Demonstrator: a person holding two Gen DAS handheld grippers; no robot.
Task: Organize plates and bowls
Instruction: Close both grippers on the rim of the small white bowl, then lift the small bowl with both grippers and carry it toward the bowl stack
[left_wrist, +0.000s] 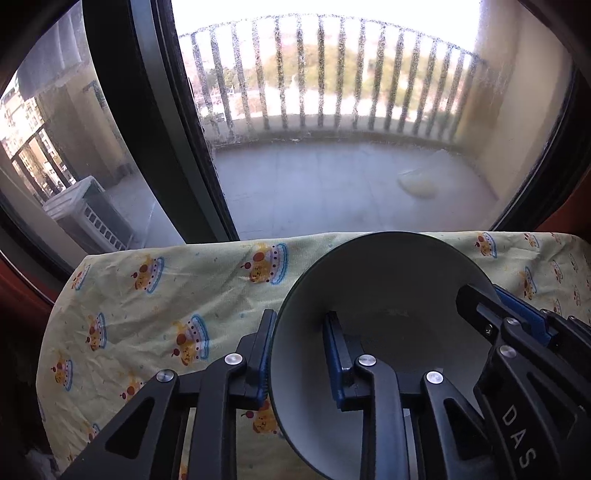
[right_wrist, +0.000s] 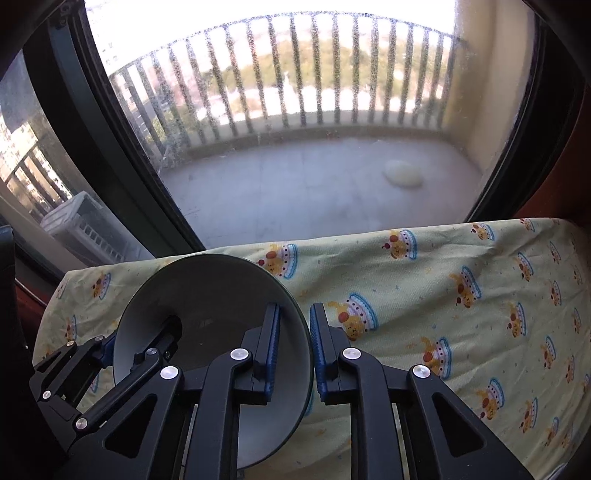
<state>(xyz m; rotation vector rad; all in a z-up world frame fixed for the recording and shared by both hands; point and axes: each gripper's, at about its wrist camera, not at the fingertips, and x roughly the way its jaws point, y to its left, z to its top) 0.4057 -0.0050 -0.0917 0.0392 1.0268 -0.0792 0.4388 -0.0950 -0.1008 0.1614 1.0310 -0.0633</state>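
Observation:
A pale grey bowl with a dark rim (left_wrist: 388, 295) is held between both grippers above the cloth-covered table (left_wrist: 147, 295). My left gripper (left_wrist: 299, 332) straddles the bowl's left rim, one finger outside and one inside, and looks closed on it. My right gripper (right_wrist: 295, 325) straddles the opposite rim of the same bowl (right_wrist: 207, 295), also closed on it. Each gripper shows in the other's view: the right gripper in the left wrist view (left_wrist: 517, 321), the left gripper in the right wrist view (right_wrist: 110, 350).
The table carries a yellow cloth with cartoon cake prints (right_wrist: 461, 295). Behind it is a large window with a dark frame (left_wrist: 155, 129), and a balcony with a railing beyond (right_wrist: 295, 92).

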